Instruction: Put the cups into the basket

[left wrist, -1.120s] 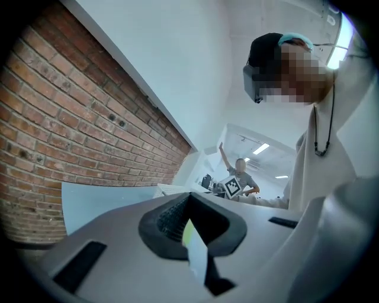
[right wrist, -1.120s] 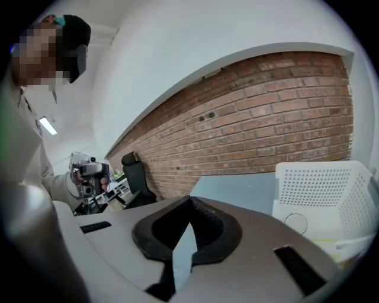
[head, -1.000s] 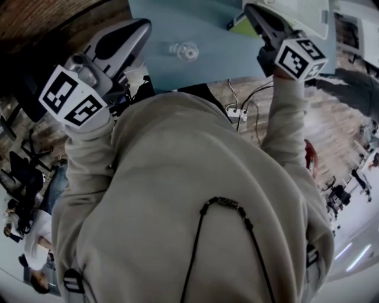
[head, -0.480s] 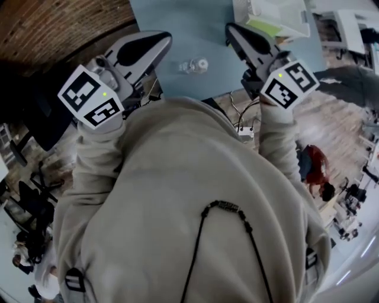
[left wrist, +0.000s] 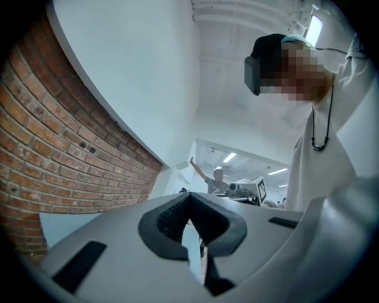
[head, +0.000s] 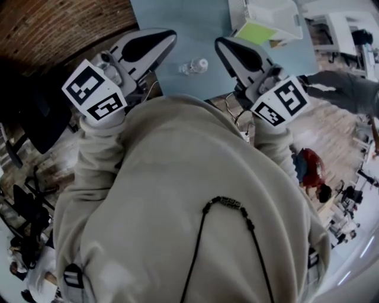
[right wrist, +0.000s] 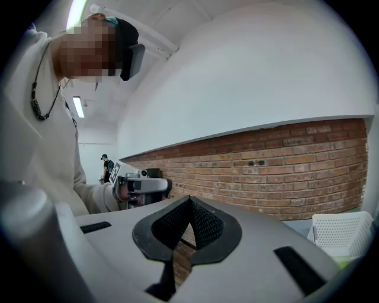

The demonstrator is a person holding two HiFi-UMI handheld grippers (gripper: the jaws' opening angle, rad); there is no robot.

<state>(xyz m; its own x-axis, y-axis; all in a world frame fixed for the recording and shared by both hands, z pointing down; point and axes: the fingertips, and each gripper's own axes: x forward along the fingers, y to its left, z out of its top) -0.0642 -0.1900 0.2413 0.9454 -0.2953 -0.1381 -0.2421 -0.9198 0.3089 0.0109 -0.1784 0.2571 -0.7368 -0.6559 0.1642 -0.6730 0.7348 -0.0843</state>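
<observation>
**Head view:** Both tools are held up at the near edge of a blue table (head: 177, 21). The left gripper (head: 167, 36) and right gripper (head: 220, 44) frame a single clear cup (head: 195, 65), which sits untouched on the table. Whether it stands or lies on its side cannot be told. The white basket (head: 278, 12) stands farther back on the right, well apart from the cup.

**Left gripper view:** The jaws are pressed together with nothing between them. They are aimed across the room beside a brick wall (left wrist: 59, 148), not down at the cup.

**Right gripper view:** These jaws also meet, empty, and a corner of the basket shows at the lower right edge.

A clean pickup probably calls for one gripper to tip down toward the cup and spread its jaws before it arrives. It should then close gently, since a light, clear cup may roll or slip. The right gripper looks better placed for the carry to the basket.
</observation>
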